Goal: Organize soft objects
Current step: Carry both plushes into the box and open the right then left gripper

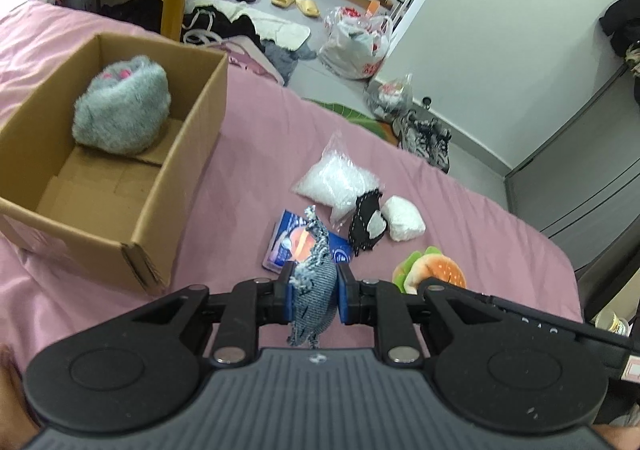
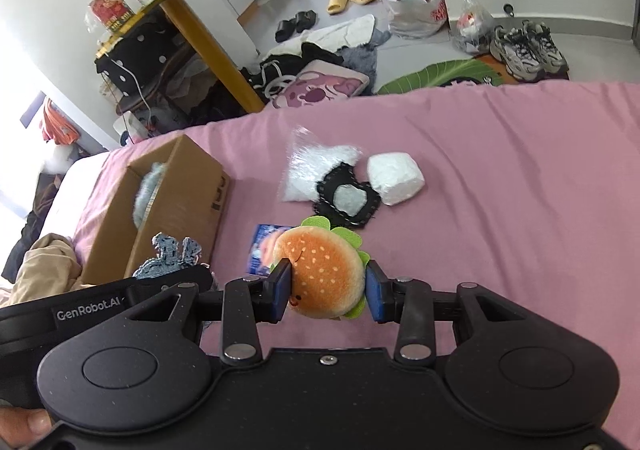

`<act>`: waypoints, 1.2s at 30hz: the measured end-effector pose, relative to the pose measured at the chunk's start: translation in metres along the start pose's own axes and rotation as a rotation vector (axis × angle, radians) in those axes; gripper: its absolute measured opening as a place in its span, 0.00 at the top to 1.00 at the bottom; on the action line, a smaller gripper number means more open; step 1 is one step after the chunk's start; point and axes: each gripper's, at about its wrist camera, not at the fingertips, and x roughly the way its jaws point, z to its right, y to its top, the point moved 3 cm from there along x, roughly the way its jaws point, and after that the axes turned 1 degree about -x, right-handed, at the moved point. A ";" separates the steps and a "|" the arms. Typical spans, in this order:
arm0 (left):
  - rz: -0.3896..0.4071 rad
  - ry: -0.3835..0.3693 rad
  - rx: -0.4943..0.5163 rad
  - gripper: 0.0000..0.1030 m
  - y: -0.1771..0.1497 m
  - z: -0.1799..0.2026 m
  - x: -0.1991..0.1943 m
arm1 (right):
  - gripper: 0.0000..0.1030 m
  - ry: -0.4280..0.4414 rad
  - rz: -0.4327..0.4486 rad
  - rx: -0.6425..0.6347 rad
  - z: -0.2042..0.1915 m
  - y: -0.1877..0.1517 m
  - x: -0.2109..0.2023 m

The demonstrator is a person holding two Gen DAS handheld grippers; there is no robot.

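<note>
My left gripper [image 1: 314, 290] is shut on a frayed denim piece [image 1: 314, 286], held above the pink bed to the right of an open cardboard box [image 1: 192, 122]. A grey fluffy toy [image 1: 120, 110] lies inside the box. In the right wrist view my right gripper [image 2: 328, 290] is shut on a burger plush [image 2: 324, 274], with a blue pad on each side of it. The denim piece [image 2: 172, 254] shows at the left, beside the box [image 2: 192, 178]. Ahead on the bed lie a white pellet bag [image 2: 312, 166], a black stitched patch [image 2: 348, 202] and a white wrapped block [image 2: 394, 178].
A blue packet [image 1: 280, 246] lies flat on the pink sheet [image 2: 500, 230] just beyond both grippers. The bed edge runs behind the objects; past it the floor holds shoes [image 2: 528, 46], plastic bags [image 2: 416, 2], clothes and a yellow table leg [image 2: 208, 42].
</note>
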 end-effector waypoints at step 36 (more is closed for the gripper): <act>0.180 0.019 -0.174 0.81 0.071 -0.113 -0.070 | 0.63 0.044 0.100 -0.074 -0.116 0.038 0.012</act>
